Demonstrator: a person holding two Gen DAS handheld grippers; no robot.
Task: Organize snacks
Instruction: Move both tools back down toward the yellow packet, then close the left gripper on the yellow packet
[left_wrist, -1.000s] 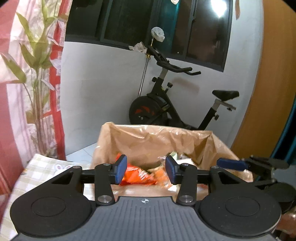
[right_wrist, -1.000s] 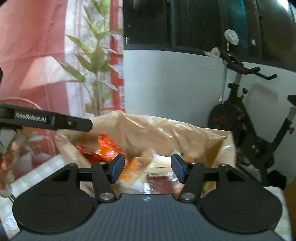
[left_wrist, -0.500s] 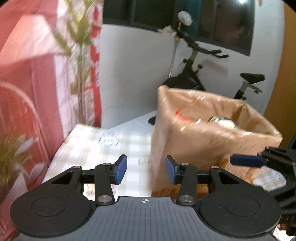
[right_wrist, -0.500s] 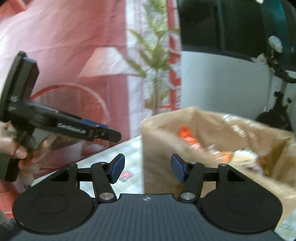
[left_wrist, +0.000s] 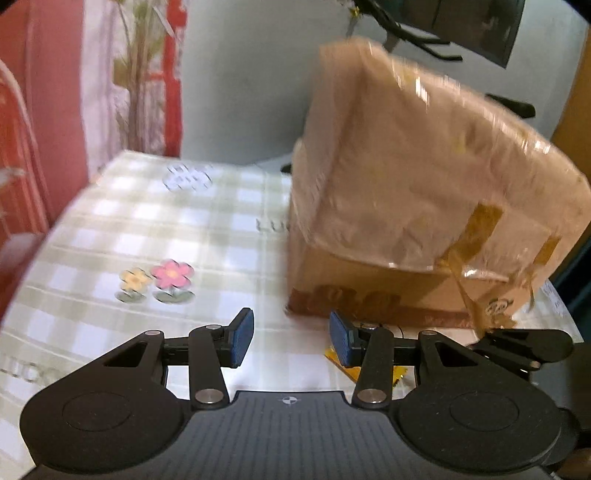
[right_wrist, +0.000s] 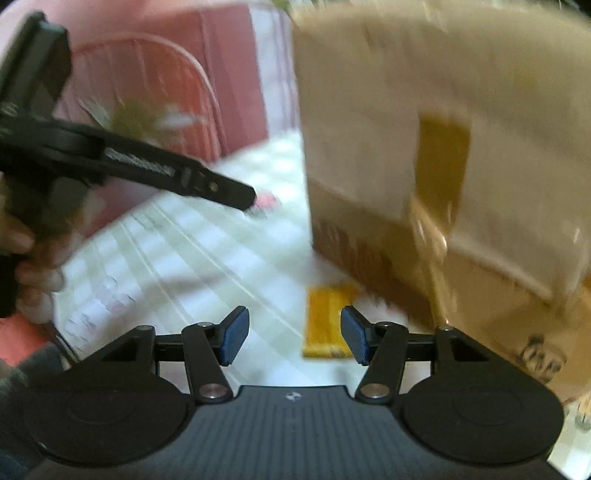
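Observation:
A taped brown cardboard box (left_wrist: 424, 192) lined with brown plastic stands on the checked tablecloth (left_wrist: 147, 236); its contents are hidden from this low angle. It also fills the right of the right wrist view (right_wrist: 443, 147). A flat yellow snack packet (right_wrist: 328, 321) lies on the cloth by the box's near corner, just ahead of my right gripper (right_wrist: 291, 334); a corner of it shows in the left wrist view (left_wrist: 340, 363). My left gripper (left_wrist: 291, 338) is open and empty, low over the cloth before the box. My right gripper is open and empty.
The cloth has flower prints (left_wrist: 159, 277). A red and pink curtain (left_wrist: 44, 129) and a plant (left_wrist: 140, 74) stand to the left. The left gripper's body and hand cross the left of the right wrist view (right_wrist: 110, 166). Both views are motion-blurred.
Both grippers have dropped from above the box's open top down and leftward to table level in front of it. The snacks inside have gone out of sight; the yellow packet came into view.

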